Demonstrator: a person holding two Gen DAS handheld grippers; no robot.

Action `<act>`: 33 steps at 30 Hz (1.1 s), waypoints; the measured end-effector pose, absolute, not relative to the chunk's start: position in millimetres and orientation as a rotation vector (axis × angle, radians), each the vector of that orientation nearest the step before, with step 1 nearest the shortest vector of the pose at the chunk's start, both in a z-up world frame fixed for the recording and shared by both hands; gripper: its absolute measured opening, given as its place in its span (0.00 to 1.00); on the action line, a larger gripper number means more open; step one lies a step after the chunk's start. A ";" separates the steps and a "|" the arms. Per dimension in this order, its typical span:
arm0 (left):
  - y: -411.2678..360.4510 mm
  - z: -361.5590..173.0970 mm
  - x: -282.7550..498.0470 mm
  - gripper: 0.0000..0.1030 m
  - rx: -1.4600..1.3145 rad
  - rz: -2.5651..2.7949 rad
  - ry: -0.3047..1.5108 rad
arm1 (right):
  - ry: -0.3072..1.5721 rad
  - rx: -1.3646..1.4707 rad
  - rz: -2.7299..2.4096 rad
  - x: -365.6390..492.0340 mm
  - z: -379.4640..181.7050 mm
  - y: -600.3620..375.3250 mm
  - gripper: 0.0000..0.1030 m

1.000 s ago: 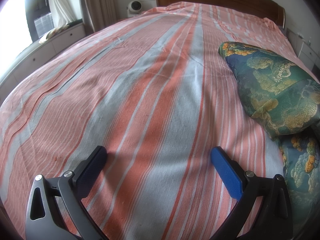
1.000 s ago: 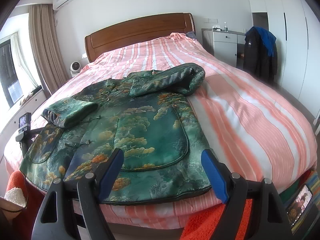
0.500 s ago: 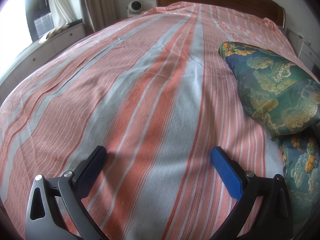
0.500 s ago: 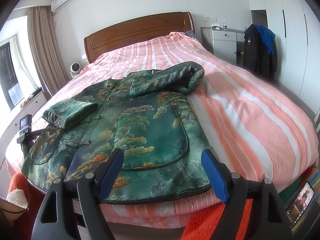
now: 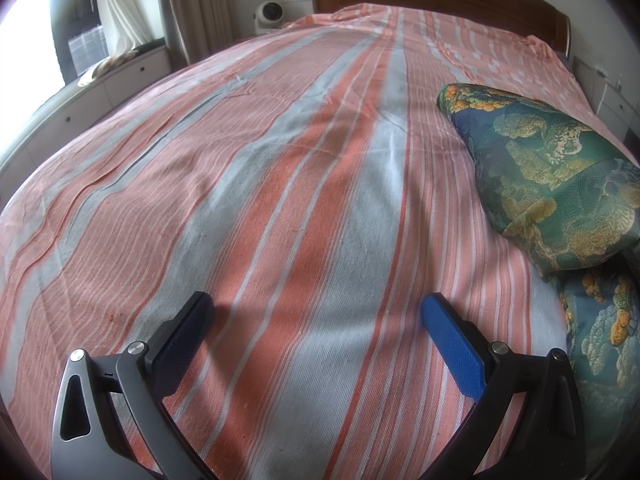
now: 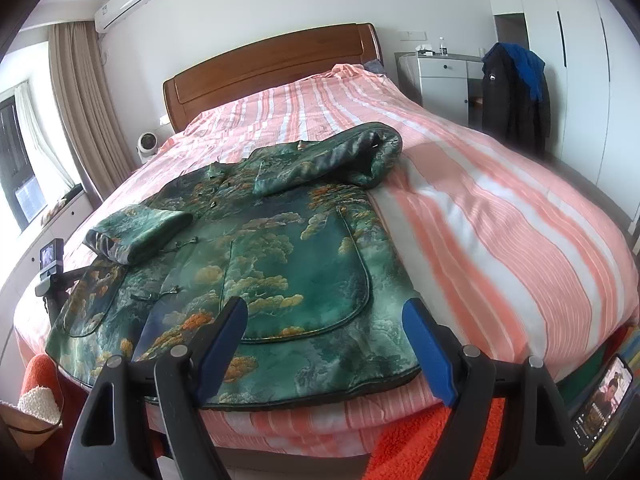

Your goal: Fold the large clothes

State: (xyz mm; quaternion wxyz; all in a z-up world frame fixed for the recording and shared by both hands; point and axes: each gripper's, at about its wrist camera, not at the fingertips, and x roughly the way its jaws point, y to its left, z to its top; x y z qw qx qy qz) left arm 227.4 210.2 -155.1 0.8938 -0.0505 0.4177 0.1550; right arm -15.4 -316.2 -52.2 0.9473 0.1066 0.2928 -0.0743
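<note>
A wide bed (image 6: 500, 216) with a pink-, white- and grey-striped cotton sheet and a brown wooden headboard (image 6: 272, 68) fills the white-walled room. A green quilted jacket printed with gold and orange trees (image 6: 280, 264) lies flat near the bed's foot edge, both sleeves folded inward. The right tool (image 6: 325, 318) hovers over the hem, jaws wide apart, gripping nothing. The left tool (image 5: 318, 310) is likewise spread and empty over bare sheet near the left edge. Beige curtains (image 6: 84, 112) hang beside a window.
</note>
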 end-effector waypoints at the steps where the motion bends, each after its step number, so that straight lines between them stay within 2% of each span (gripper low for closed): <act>1: 211.7 -154.8 228.3 1.00 -0.105 0.321 0.866 | 0.599 0.219 -0.152 -15.4 -52.6 -316.7 0.77; 33: 211.9 -154.8 228.1 1.00 -0.105 0.322 0.866 | 0.593 0.218 -0.158 -18.1 -53.9 -319.6 0.77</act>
